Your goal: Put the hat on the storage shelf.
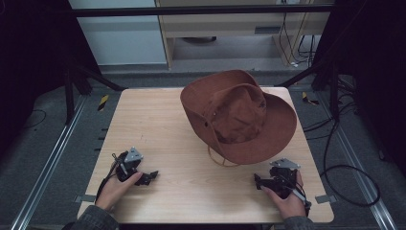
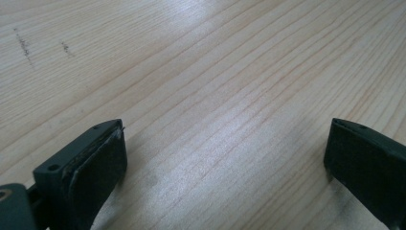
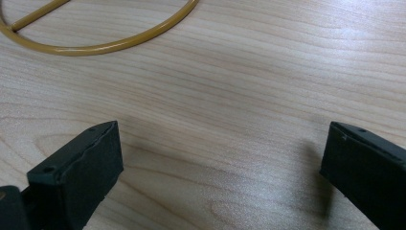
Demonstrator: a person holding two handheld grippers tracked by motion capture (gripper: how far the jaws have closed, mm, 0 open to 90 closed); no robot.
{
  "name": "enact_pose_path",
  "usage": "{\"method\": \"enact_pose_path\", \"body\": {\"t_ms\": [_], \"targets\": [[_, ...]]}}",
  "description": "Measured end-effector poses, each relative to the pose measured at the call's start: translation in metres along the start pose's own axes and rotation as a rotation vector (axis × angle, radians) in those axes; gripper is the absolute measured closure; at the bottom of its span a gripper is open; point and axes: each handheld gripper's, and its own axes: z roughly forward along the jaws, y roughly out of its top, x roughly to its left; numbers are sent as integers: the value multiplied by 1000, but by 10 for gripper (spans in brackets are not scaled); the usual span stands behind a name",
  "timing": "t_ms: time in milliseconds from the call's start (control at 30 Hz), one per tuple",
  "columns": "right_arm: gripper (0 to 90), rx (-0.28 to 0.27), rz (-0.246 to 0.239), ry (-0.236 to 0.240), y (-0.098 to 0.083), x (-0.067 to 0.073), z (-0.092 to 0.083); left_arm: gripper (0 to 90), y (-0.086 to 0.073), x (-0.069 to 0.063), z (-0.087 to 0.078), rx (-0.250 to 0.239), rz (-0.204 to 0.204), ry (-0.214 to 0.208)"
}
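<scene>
Two hands sit at the bottom of the high view, each holding a gripper low over the bench. Behind them, in the middle and upper right of that view, lies the big brown hat, well apart from both grippers.

What could go wrong? I think the hat is floppy, so a grab on just one side of the brim could make it sag, fold or slide across the smooth wood. Its thin cord could also catch on a finger.

The bench is pale wood with fine lines and rounded corners. The hat looks soft and fuzzy, with a wide wavy brim and a dented top. The cord is yellow-brown, smooth and curved in a loop.

The left gripper has its black fingers spread wide, holding nothing. The right gripper has its fingers spread wide too.
</scene>
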Motion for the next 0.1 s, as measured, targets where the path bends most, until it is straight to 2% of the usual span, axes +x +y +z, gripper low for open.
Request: {"method": "enact_pose_path", "body": {"t_ms": [100], "targets": [[6,0,0,0,0,0,0,0,0,0,0,2,0,5]]}}
